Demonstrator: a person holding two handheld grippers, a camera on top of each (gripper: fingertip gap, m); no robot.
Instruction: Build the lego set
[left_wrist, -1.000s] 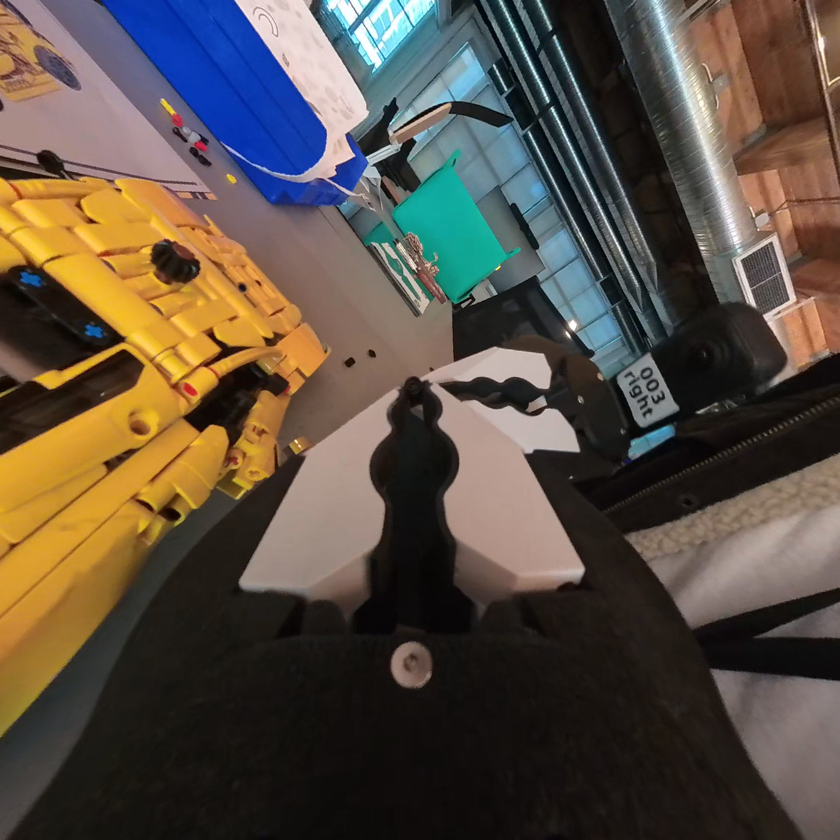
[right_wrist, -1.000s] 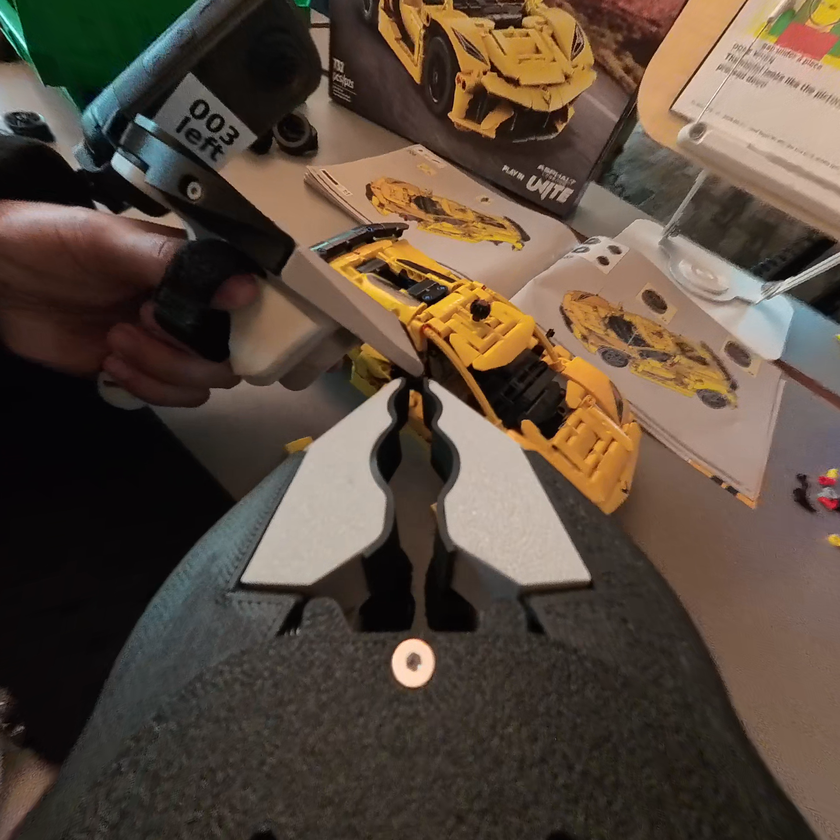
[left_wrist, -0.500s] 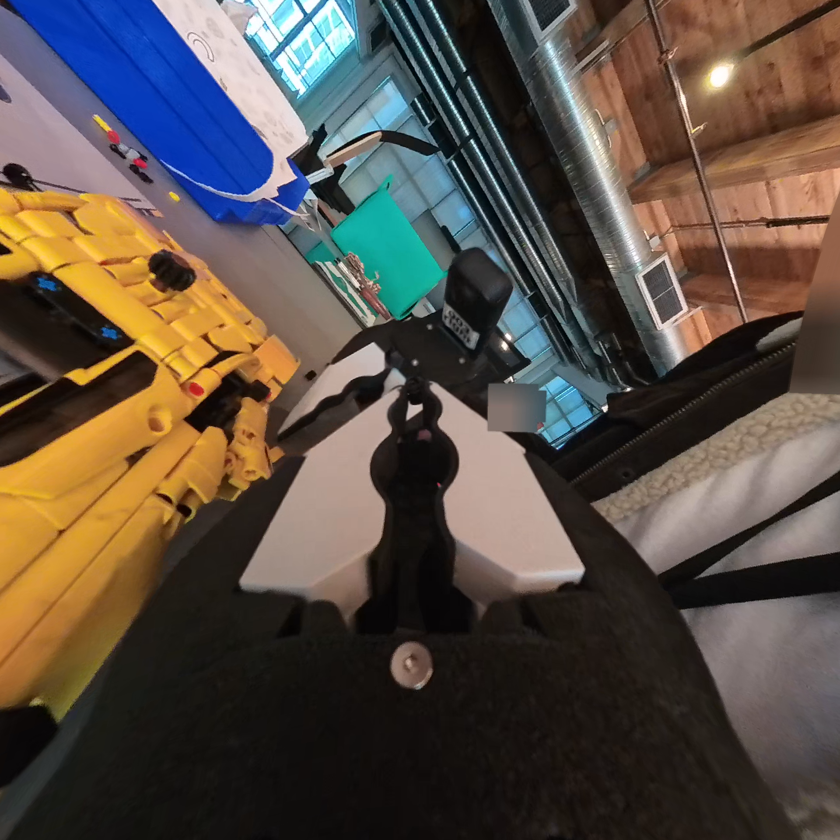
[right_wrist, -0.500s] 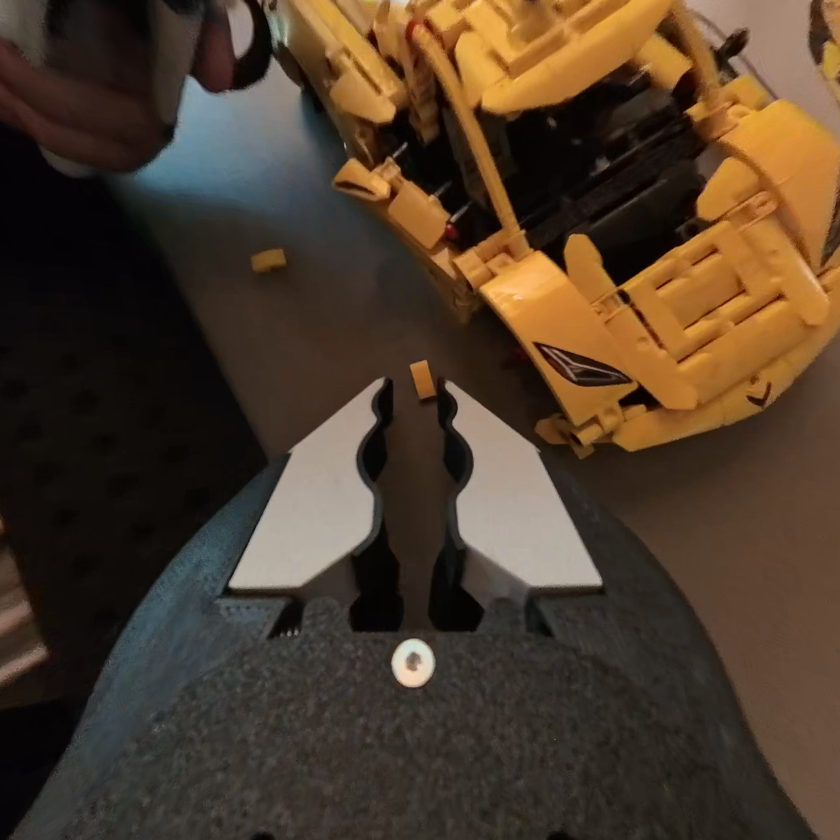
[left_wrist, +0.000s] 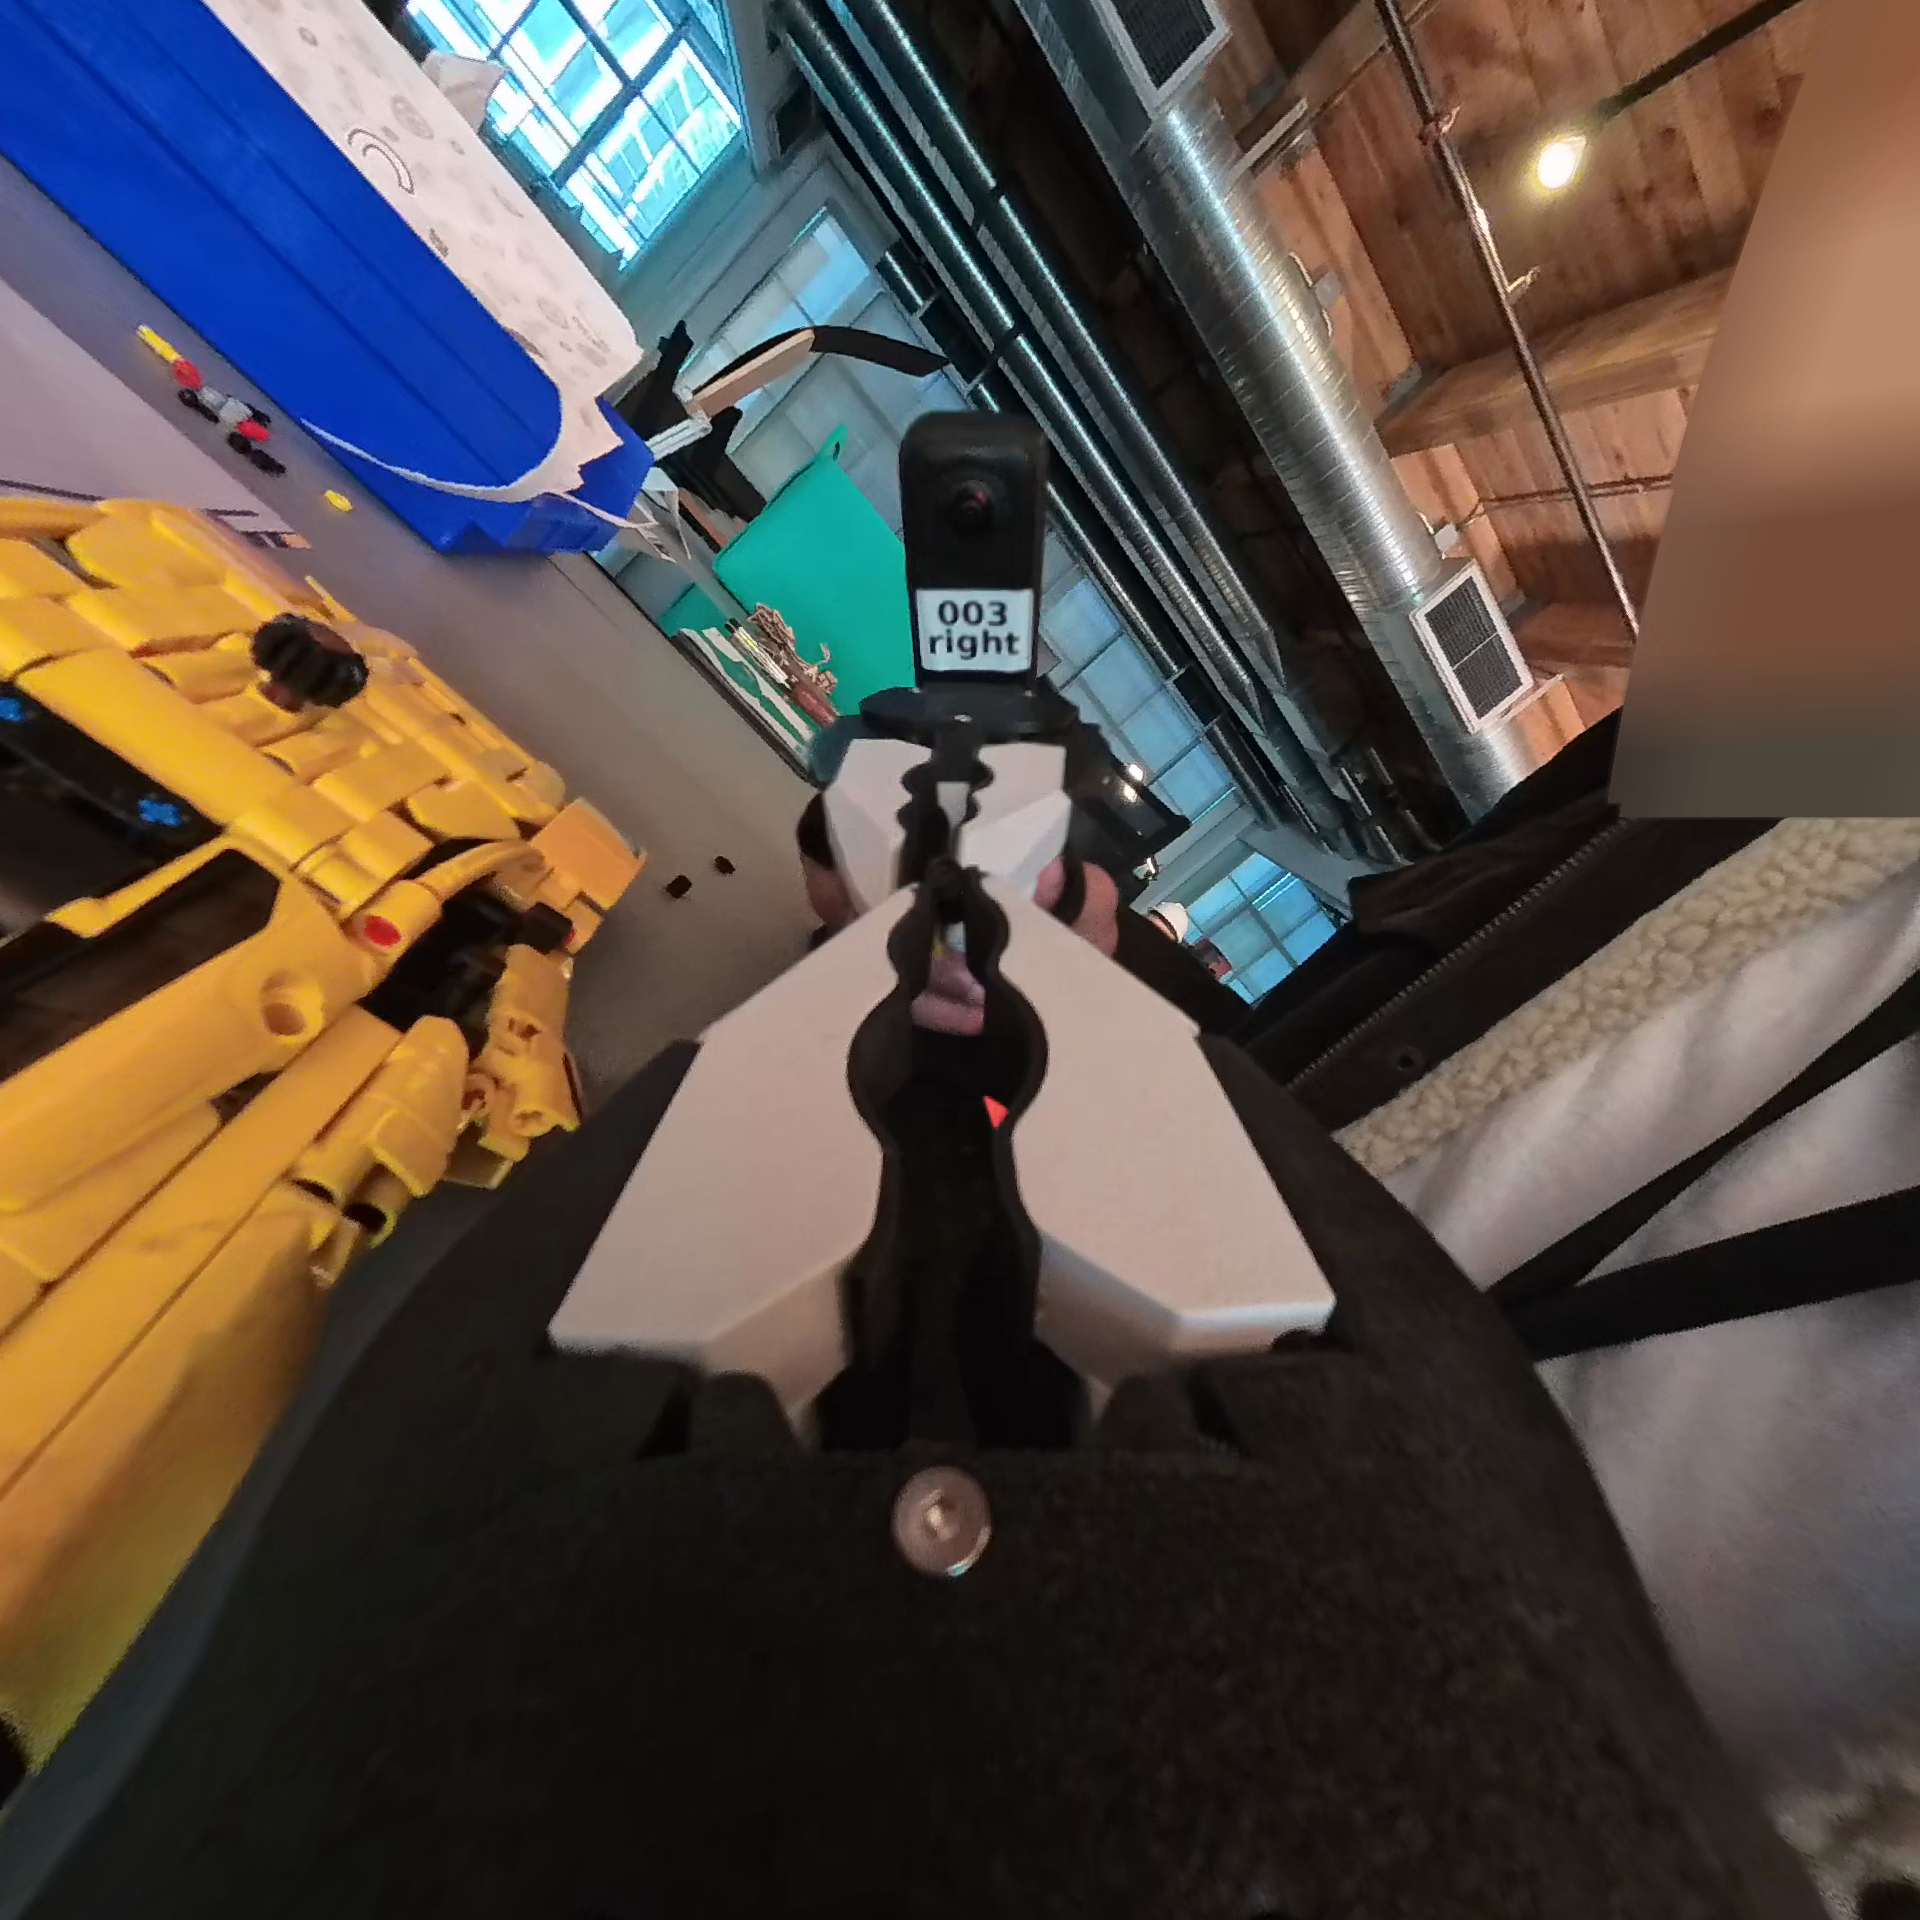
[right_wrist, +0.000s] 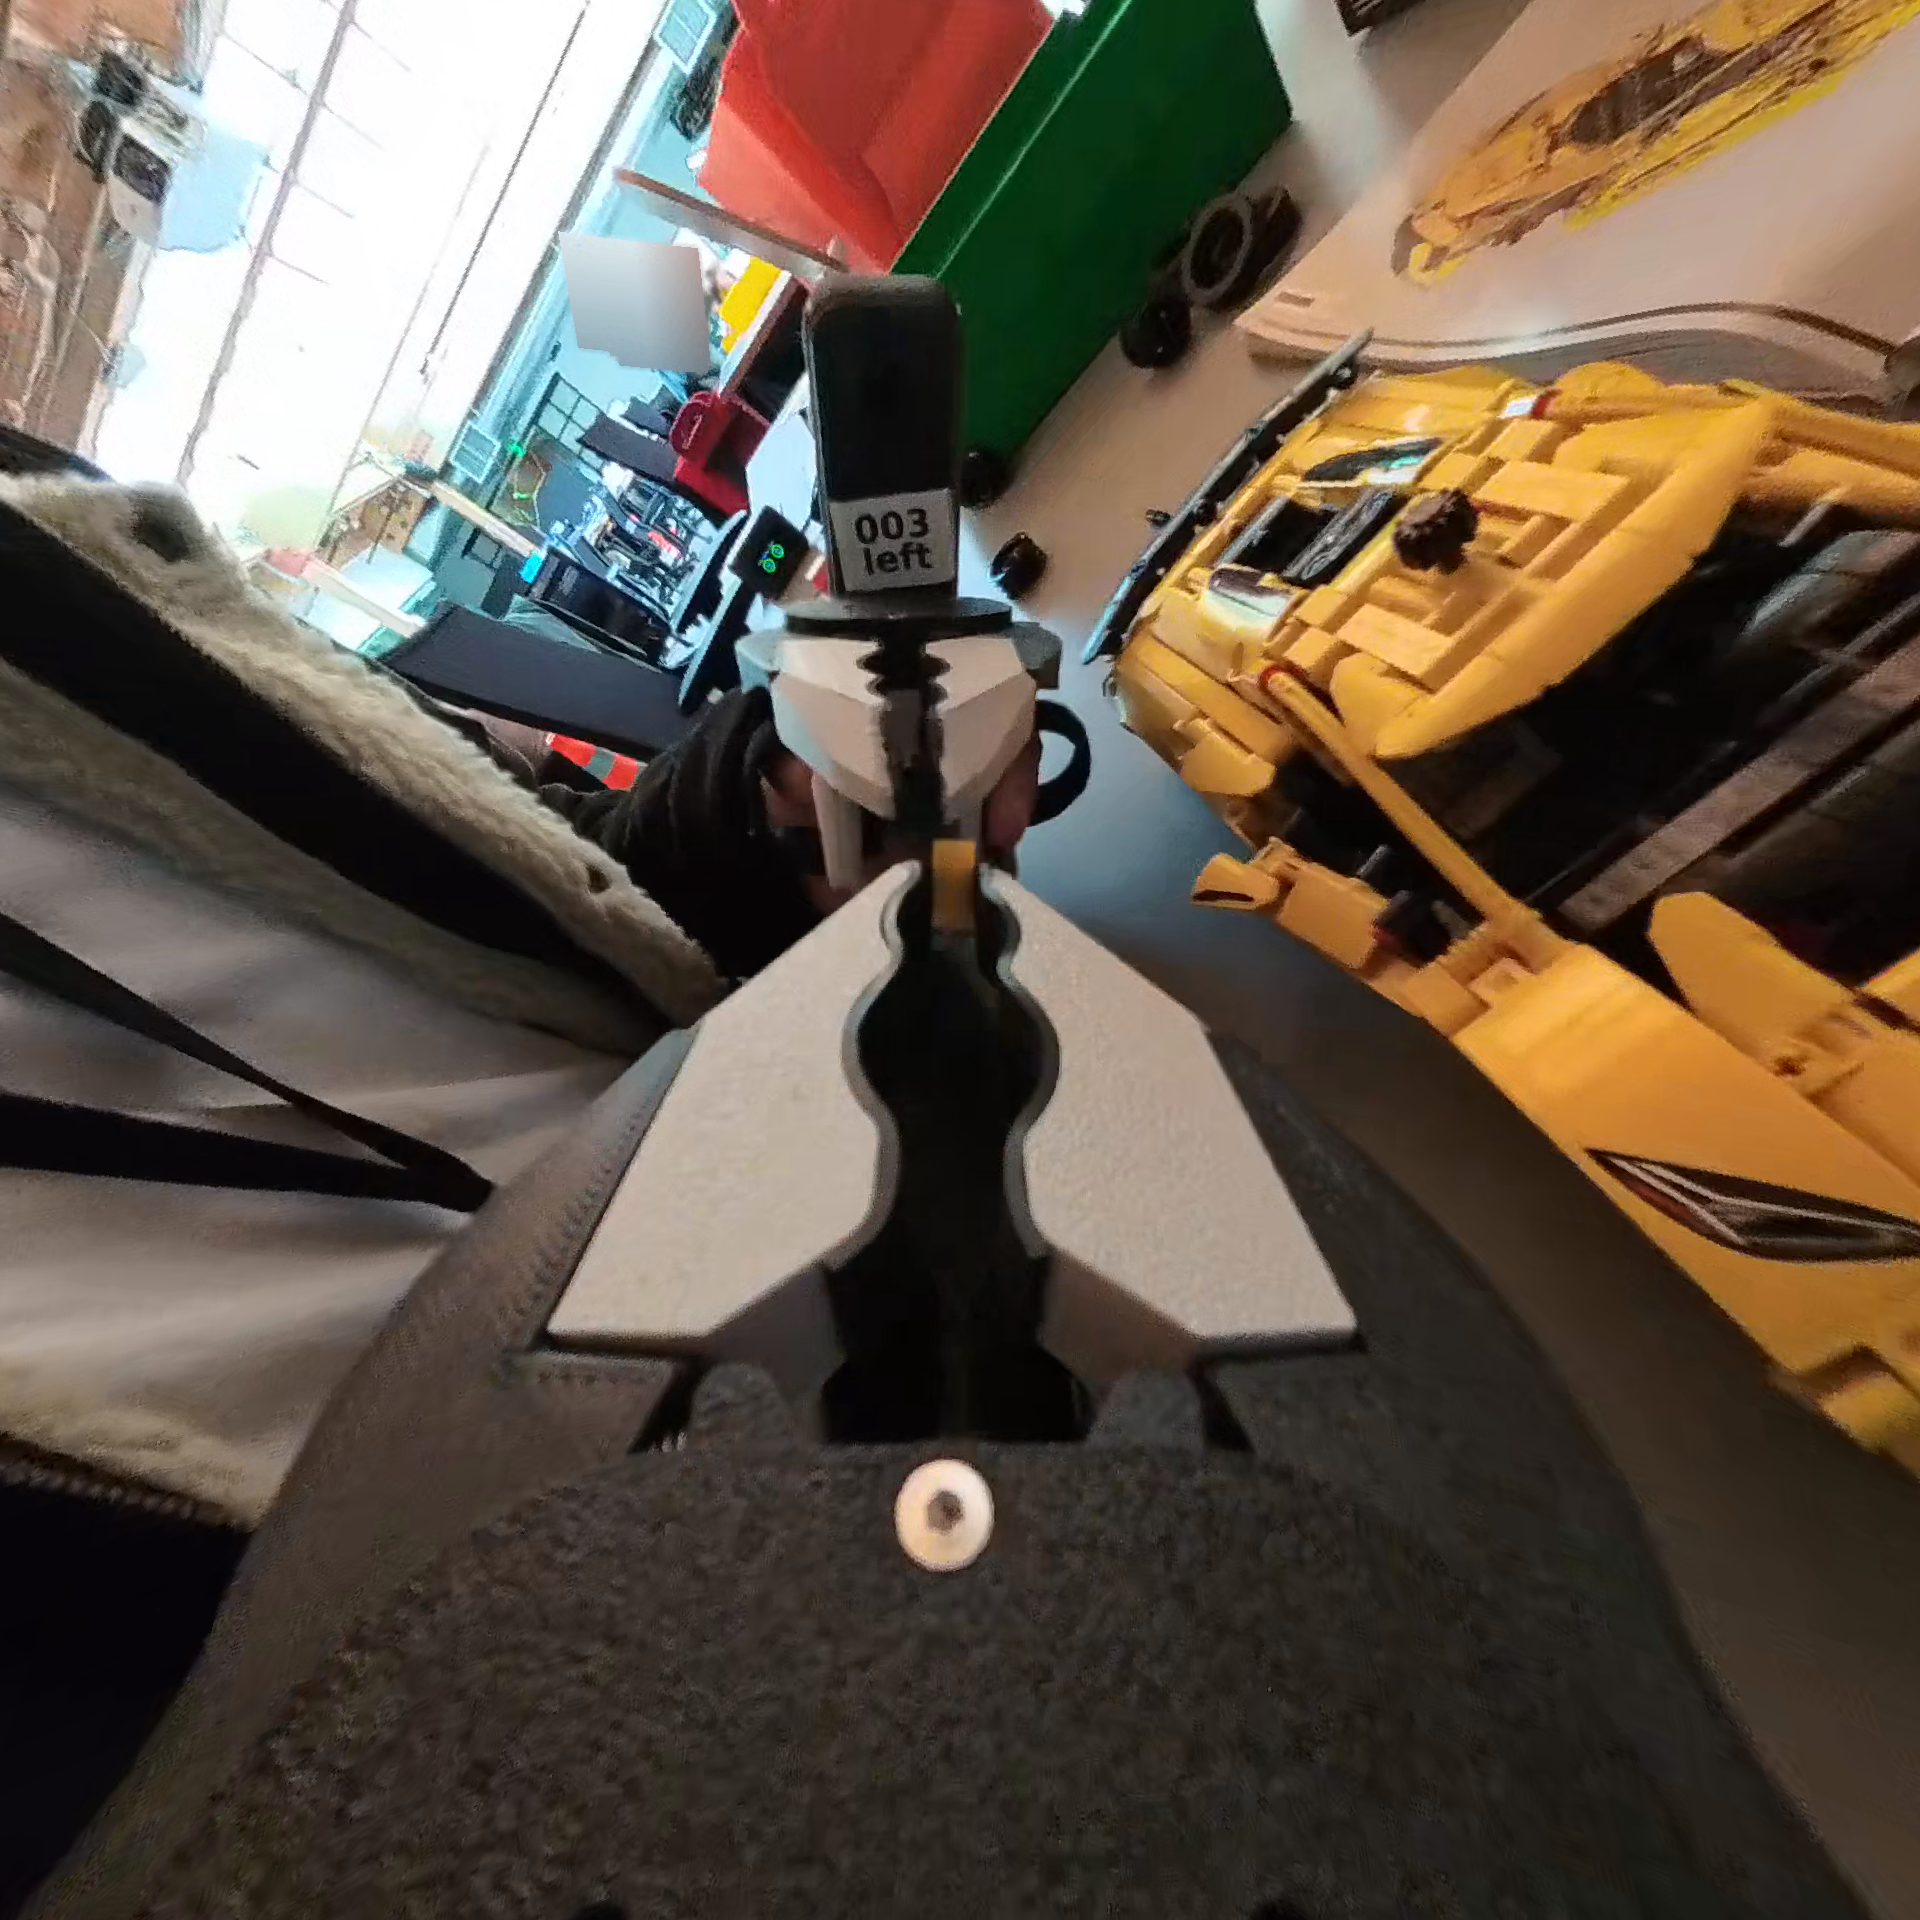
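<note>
Two grippers are facing each other tip to tip above the table edge: the right gripper (right_wrist: 951, 883) is pinching a small yellow piece (right_wrist: 953, 883) at its fingertips, while the left gripper (left_wrist: 948, 914) is closed, on what, if anything, I cannot tell. Seemingly the piece is being joined or passed between them, with the yellow lego car (right_wrist: 1558, 727) lying at three o'clock in the right wrist view. Next, the piece probably needs careful alignment and a steady push.
</note>
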